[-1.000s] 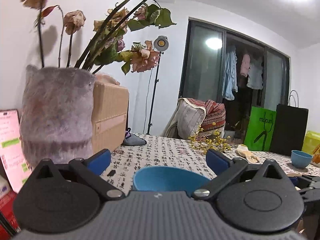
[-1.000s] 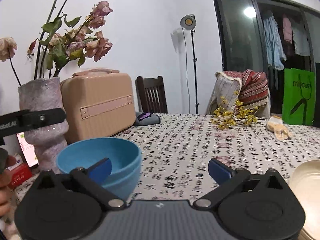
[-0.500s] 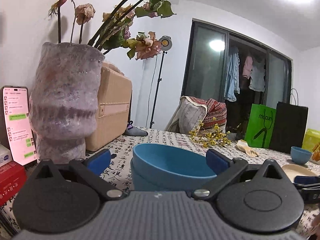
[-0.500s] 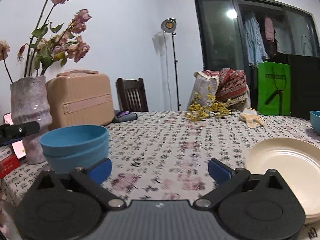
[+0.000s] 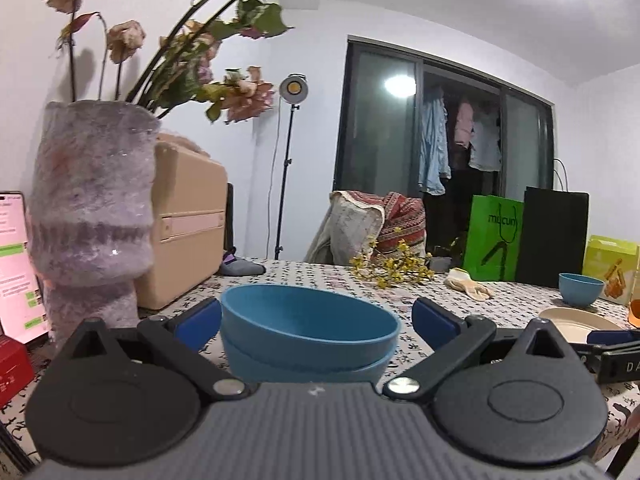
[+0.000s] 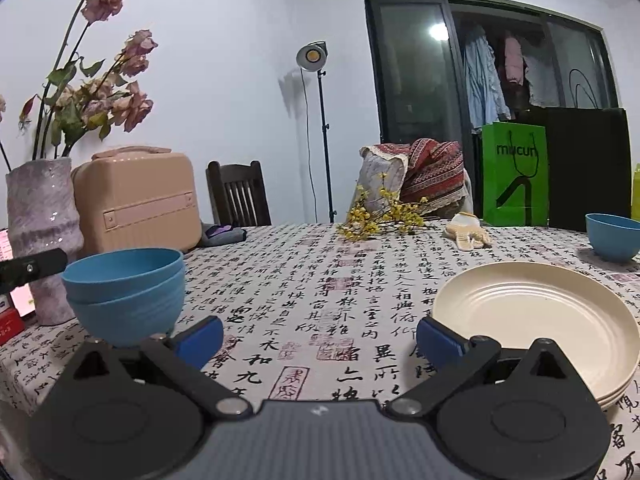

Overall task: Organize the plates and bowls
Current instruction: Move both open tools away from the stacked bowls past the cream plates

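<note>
Two blue bowls sit nested between the left gripper's wide-open, empty fingers, plates are stacked just beyond the right gripper's equally open, empty fingers, and one lone bowl far ahead remains unstacked.

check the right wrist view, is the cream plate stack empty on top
Yes, the top of the cream plate stack is bare, and the lone blue bowl sits apart behind it.
</note>
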A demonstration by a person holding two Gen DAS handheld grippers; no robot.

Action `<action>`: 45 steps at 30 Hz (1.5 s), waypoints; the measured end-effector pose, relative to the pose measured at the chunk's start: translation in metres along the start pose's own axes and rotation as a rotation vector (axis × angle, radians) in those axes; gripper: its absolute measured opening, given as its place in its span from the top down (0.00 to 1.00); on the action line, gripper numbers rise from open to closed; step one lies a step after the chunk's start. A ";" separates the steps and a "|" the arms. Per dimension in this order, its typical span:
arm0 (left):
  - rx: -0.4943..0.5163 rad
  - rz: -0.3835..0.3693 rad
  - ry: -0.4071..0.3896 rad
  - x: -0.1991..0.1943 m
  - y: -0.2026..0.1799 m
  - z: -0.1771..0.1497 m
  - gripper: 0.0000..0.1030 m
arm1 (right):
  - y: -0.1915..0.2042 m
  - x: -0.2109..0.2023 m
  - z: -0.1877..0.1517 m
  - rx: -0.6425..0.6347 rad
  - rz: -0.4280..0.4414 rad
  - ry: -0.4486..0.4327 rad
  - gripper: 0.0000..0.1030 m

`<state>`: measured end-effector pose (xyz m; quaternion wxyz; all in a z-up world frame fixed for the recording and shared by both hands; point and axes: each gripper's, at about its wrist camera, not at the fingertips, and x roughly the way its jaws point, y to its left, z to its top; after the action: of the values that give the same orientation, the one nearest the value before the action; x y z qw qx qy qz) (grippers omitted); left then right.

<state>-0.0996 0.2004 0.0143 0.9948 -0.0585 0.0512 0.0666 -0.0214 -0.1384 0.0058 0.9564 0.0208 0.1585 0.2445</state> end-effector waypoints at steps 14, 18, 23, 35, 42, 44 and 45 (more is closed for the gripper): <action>0.032 -0.077 0.010 0.007 -0.024 0.000 0.00 | -0.020 -0.015 -0.001 0.015 -0.058 -0.006 0.00; 0.036 -0.075 0.021 0.011 -0.029 -0.001 0.00 | -0.027 -0.018 0.000 0.023 -0.067 -0.011 0.00; 0.018 -0.078 0.033 0.015 -0.036 -0.003 0.00 | -0.034 -0.021 0.003 0.015 -0.076 -0.006 0.00; 0.006 -0.097 0.026 0.027 -0.065 0.005 0.00 | -0.065 -0.025 0.013 0.017 -0.096 -0.008 0.00; 0.003 -0.090 0.021 0.032 -0.081 0.007 0.00 | -0.090 -0.029 0.018 0.022 -0.096 -0.006 0.00; 0.003 -0.088 0.024 0.034 -0.086 0.008 0.00 | -0.096 -0.030 0.019 0.025 -0.098 -0.006 0.00; 0.004 -0.087 0.026 0.035 -0.088 0.008 0.00 | -0.100 -0.030 0.020 0.027 -0.099 -0.006 0.00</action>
<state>-0.0517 0.1189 0.0284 0.9961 -0.0596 0.0614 0.0224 0.0059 -0.2397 0.0221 0.9675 0.0267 0.1597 0.1944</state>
